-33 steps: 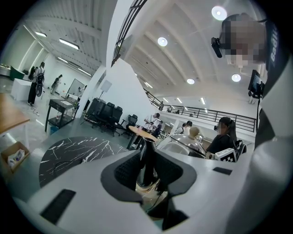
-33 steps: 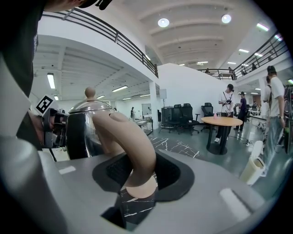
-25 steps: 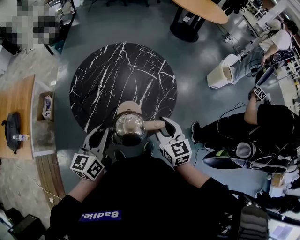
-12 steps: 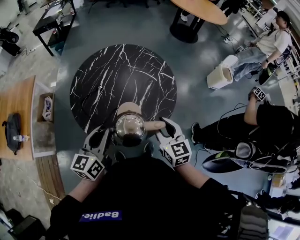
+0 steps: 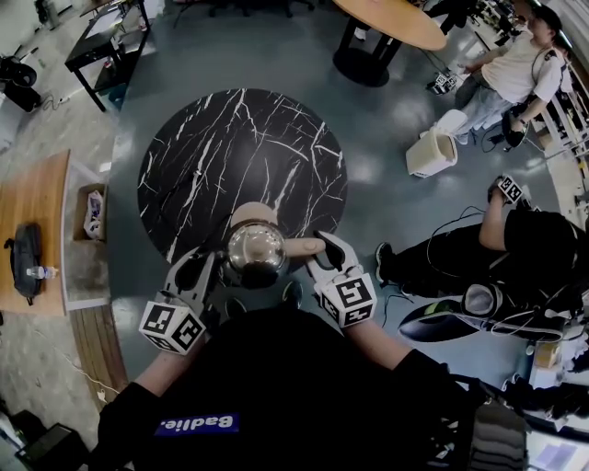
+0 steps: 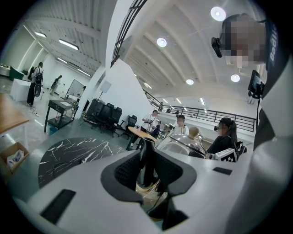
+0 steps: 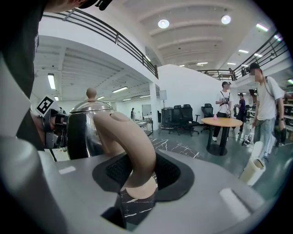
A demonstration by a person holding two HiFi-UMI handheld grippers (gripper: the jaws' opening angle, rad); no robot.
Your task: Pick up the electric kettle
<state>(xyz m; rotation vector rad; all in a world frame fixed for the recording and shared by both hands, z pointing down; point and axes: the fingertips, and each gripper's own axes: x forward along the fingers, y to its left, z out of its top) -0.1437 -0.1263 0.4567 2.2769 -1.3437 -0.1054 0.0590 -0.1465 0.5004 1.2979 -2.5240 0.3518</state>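
Observation:
A shiny steel electric kettle (image 5: 255,252) with a beige handle (image 5: 302,246) hangs between both grippers over the near edge of the round black marble table (image 5: 212,156). My right gripper (image 5: 322,248) is shut on the handle (image 7: 130,141), which fills the gap between its pads in the right gripper view, with the kettle body (image 7: 84,125) to its left. My left gripper (image 5: 204,267) is shut on the dark narrow spout (image 6: 147,155) at the kettle's other side, and the steel lid (image 6: 183,145) shows just beyond. A beige round base (image 5: 253,213) lies on the table, half hidden behind the kettle.
A white bin (image 5: 431,152) stands on the floor to the right, near a seated person (image 5: 515,64). Another person (image 5: 525,248) crouches at the right among cables. A wooden round table (image 5: 396,18) is at the back. A box (image 5: 92,210) and a wooden bench (image 5: 28,212) sit at the left.
Both grippers and the kettle have kept still. Only the person at the far right has shifted position.

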